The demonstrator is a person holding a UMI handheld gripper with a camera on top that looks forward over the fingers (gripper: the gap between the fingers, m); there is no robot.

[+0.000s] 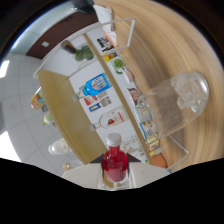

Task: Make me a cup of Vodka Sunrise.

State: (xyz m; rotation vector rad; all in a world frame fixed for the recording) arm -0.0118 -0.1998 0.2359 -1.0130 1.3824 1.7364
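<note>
Gripper (116, 175) tilted sideways; pale fingers (82, 176) pressed against both sides of held object.

A wooden tabletop (165, 45) with pale grain fills the view from twelve round to four o'clock, light falling evenly across it. Over at nine o'clock there's a white tiled floor (17, 115), bright near the edge, and a light-wood shelf rack (60, 107) with a white frame slants between them; up at eleven o'clock, a dark brown panel (55, 37)
</note>
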